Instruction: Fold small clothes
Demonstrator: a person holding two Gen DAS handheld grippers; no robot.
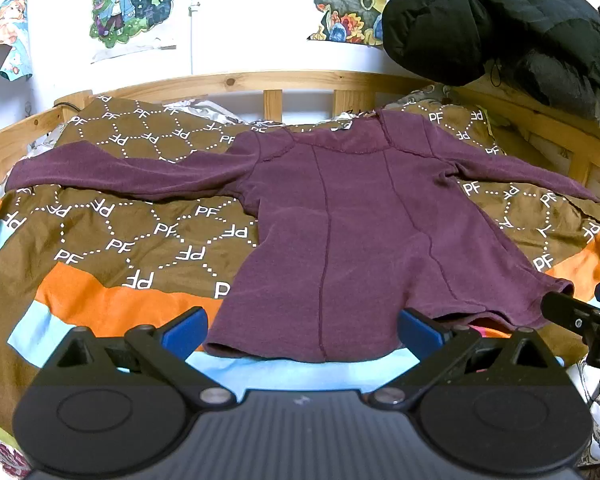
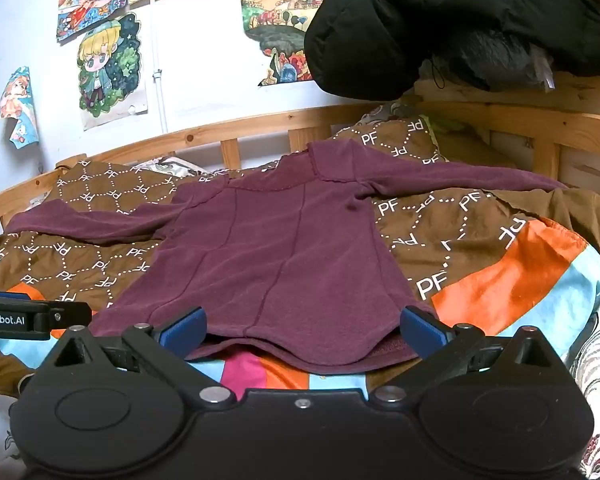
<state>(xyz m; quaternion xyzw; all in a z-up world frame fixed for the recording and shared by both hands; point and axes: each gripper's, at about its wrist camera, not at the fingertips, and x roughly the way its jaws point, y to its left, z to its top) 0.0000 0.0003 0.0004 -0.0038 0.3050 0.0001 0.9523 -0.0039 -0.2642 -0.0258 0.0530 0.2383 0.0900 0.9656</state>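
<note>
Nearest, the left tool (image 1: 302, 330) and right tool (image 2: 302, 330) both hang spread at the hem of a maroon top (image 1: 340, 232), gripping nothing. It lies flat on the bed's quilt (image 1: 112, 248), hem near, collar far, sleeves outstretched sideways.

A wooden bed frame (image 1: 236, 82) with slatted rails ran below a white wall (image 1: 240, 20). Colourful cartoon posters (image 2: 110, 68) hung on the wall above the rail. A brown patterned blanket (image 1: 120, 232) with orange and pale blue bands covered the bed inside the frame. A black padded coat (image 2: 440, 20) was heaped over the frame's far right corner.
</note>
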